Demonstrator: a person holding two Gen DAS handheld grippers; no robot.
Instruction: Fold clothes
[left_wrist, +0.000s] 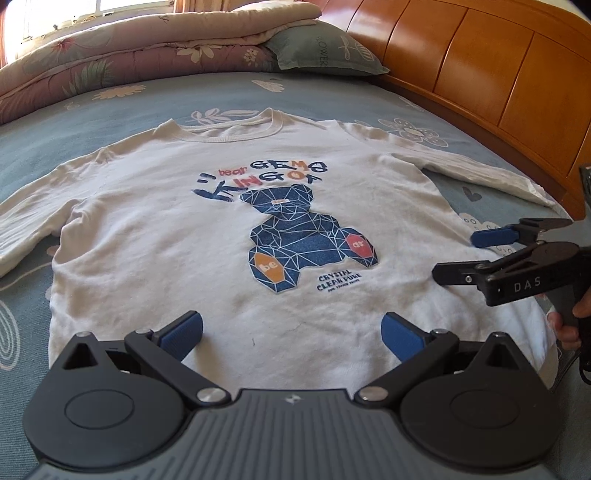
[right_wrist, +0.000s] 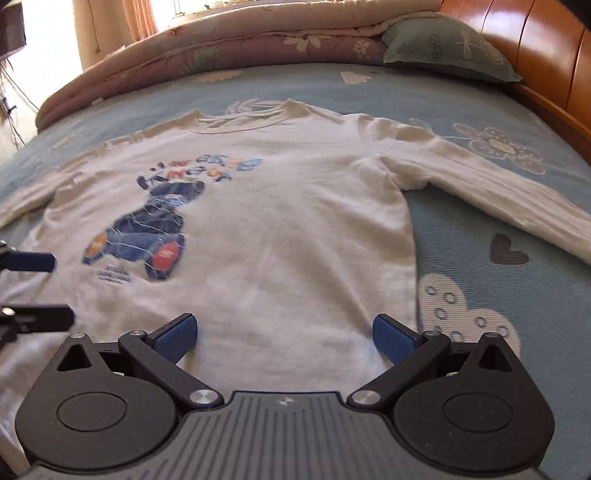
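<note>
White long-sleeve shirt (left_wrist: 207, 236) lies flat on the bed (left_wrist: 110, 107), print side up, both sleeves spread out. Left claw (left_wrist: 291, 334) is wide open over the hem, holding nothing. Right claw (right_wrist: 284, 334) is wide open too, empty, near the shirt's right side edge.

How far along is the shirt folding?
Barely begun. Done: the white shirt lies spread flat on the bed, sleeves out. In hand: nothing; the left claw and right claw hover open near its hem. Left: every fold.
</note>
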